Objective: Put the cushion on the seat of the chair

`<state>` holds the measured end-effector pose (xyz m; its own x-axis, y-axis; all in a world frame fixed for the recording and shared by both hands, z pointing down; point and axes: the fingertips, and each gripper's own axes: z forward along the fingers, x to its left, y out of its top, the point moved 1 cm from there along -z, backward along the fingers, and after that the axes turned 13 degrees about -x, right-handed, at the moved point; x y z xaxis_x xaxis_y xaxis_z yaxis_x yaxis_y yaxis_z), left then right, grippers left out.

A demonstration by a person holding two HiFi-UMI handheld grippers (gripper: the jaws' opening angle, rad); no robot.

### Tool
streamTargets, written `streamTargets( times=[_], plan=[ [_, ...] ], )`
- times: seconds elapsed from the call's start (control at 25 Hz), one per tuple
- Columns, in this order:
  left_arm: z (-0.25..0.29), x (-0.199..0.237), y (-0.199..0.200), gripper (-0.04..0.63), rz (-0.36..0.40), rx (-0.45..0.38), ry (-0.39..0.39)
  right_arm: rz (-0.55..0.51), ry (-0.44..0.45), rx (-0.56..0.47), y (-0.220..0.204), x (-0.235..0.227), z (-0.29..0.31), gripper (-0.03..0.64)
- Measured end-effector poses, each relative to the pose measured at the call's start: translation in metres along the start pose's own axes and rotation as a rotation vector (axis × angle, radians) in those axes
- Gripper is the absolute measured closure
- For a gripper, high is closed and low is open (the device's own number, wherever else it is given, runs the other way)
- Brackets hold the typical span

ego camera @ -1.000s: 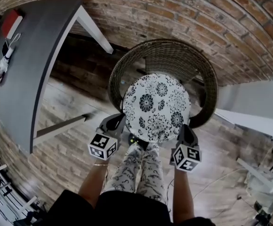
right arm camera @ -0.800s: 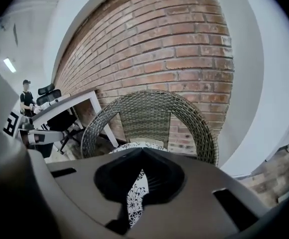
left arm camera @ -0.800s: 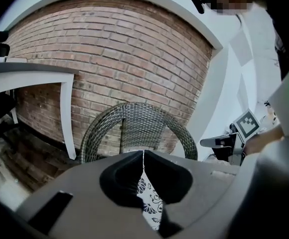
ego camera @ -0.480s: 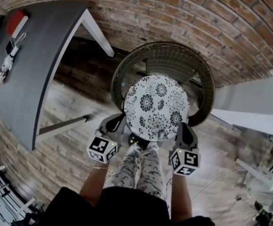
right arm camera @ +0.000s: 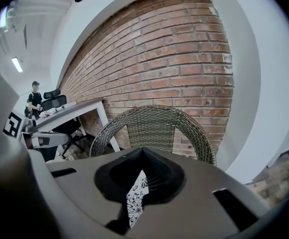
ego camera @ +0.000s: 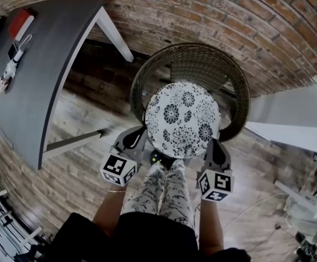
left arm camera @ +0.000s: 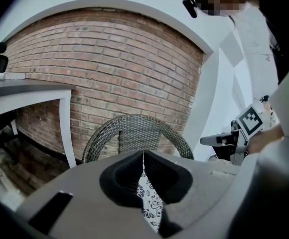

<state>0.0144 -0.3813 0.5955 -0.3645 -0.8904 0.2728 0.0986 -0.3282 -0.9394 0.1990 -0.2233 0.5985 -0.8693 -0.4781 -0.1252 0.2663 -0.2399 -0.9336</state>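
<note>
The left gripper (ego camera: 145,140) and right gripper (ego camera: 213,144) each clamp a near edge of the floral cushion (ego camera: 182,119), so it hangs level mid-frame over the wicker chair (ego camera: 202,56), seemingly for a flat drop onto it.

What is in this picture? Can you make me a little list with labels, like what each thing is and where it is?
Cushion: round, white with black flowers, held at its near edge
Left gripper: shut on the cushion
Right gripper: shut on the cushion
Chair: woven wicker, by the brick wall, just beyond the cushion
Table: grey, at the left
Floor: wood planks
</note>
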Motion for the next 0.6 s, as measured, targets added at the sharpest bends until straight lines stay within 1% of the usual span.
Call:
streamTargets(
  times=[0.28, 0.44, 0.6],
  plan=[
    [-0.001, -0.008, 0.012, 0.586, 0.002, -0.022, -0.014, -0.004, -0.004, -0.014, 0.019, -0.003, -0.010, 0.618],
    [-0.001, -0.015, 0.030, 0.586, 0.013, -0.033, -0.032, -0.008, -0.001, -0.028, 0.038, -0.001, -0.016, 0.618],
    [-0.008, -0.021, 0.052, 0.586, 0.017, -0.050, -0.033, -0.010, 0.015, -0.038, 0.058, 0.007, -0.027, 0.618]
  ],
)
